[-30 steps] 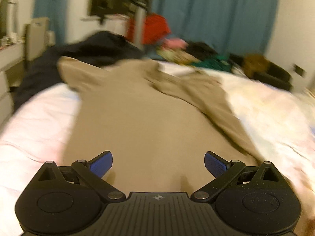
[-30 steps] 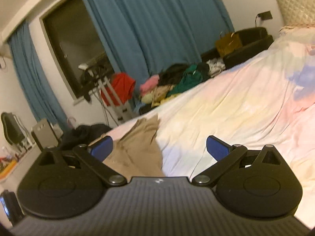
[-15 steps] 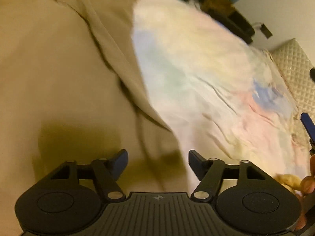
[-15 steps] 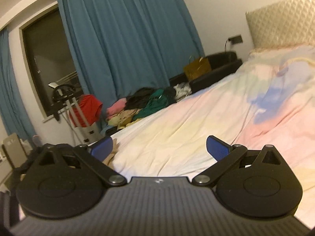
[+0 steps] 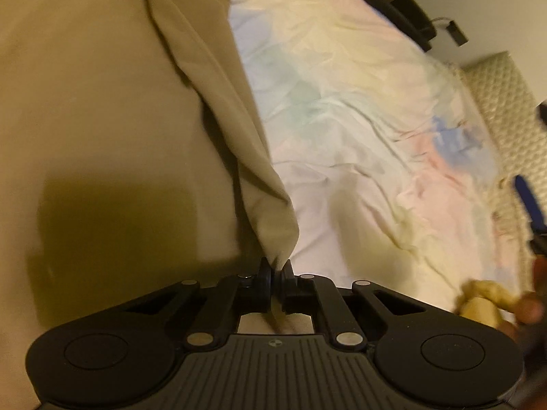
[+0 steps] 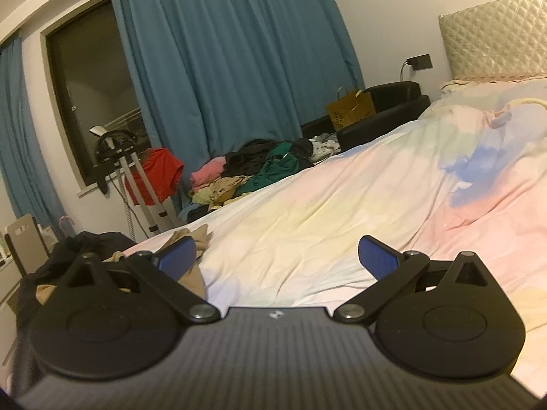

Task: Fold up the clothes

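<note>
- Bedroom w/ a bed under a pastel sheet filling most of the right wrist view; blue curtains hanging at 12 o'clock, a heap of unfolded clothes piling up at the bed's far edge, a quilted headboard sitting at 2 o'clock.
- Task's thing: a tan garment is lying spread on the bed, taking up the 9–12 o'clock half of the left wrist view; in the right wrist view only a bit of it is peeking out at 8 o'clock.
- Progress, as I read it: early. Garment is lying mostly flat, one long strip running from 12 o'clock down to the fingers, its end getting pinched; no finished fold showing yet. Folding it over, squaring up, plus that whole heap all look left to do.
- Left gripper: fingers are pressing together w/ the tip of that tan strip clamped between them.
- Right gripper: blue fingers are spreading wide, holding nothing, hovering over bare sheet; left finger sits just in front of the tan cloth, contact unclear.
</note>
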A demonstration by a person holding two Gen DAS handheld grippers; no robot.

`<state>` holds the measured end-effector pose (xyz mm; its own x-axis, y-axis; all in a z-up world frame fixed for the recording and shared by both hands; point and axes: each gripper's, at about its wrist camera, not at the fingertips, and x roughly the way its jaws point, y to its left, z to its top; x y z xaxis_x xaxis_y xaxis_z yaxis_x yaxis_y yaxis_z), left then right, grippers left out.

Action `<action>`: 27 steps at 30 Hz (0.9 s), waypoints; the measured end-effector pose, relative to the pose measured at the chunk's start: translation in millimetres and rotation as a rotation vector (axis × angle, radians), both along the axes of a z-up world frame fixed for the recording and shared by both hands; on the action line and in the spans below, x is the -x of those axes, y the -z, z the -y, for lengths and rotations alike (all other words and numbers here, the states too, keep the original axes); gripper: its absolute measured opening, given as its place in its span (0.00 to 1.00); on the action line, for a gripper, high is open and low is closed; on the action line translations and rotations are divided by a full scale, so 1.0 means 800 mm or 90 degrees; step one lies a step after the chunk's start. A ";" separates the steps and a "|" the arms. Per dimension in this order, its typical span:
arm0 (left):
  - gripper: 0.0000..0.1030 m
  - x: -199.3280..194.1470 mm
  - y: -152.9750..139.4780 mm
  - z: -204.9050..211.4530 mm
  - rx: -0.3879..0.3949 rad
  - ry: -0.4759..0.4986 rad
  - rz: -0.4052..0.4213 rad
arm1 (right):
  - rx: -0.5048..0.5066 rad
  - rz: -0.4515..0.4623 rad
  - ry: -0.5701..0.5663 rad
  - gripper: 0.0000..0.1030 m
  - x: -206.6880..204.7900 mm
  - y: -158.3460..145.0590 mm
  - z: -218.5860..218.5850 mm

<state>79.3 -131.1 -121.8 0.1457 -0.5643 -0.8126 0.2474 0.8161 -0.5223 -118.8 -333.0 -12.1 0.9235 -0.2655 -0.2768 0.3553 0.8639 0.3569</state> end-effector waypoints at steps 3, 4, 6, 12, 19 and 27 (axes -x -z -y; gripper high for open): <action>0.05 0.002 -0.013 -0.049 0.036 -0.012 -0.015 | -0.005 -0.006 -0.008 1.00 -0.003 0.001 -0.006; 0.05 0.003 -0.017 -0.066 0.046 -0.018 -0.020 | -0.006 -0.008 -0.010 1.00 -0.004 0.001 -0.008; 0.05 0.005 -0.022 -0.099 0.055 -0.032 -0.022 | -0.009 -0.013 -0.015 1.00 -0.007 0.002 -0.013; 0.09 0.002 -0.008 -0.172 0.029 -0.077 0.000 | -0.017 -0.028 -0.035 1.00 -0.014 0.005 -0.029; 0.41 0.032 -0.015 -0.188 0.006 -0.049 0.082 | 0.008 -0.054 -0.093 1.00 -0.022 0.010 -0.071; 0.48 0.087 -0.041 -0.172 0.008 0.022 0.182 | 0.042 -0.074 -0.130 1.00 -0.028 0.011 -0.101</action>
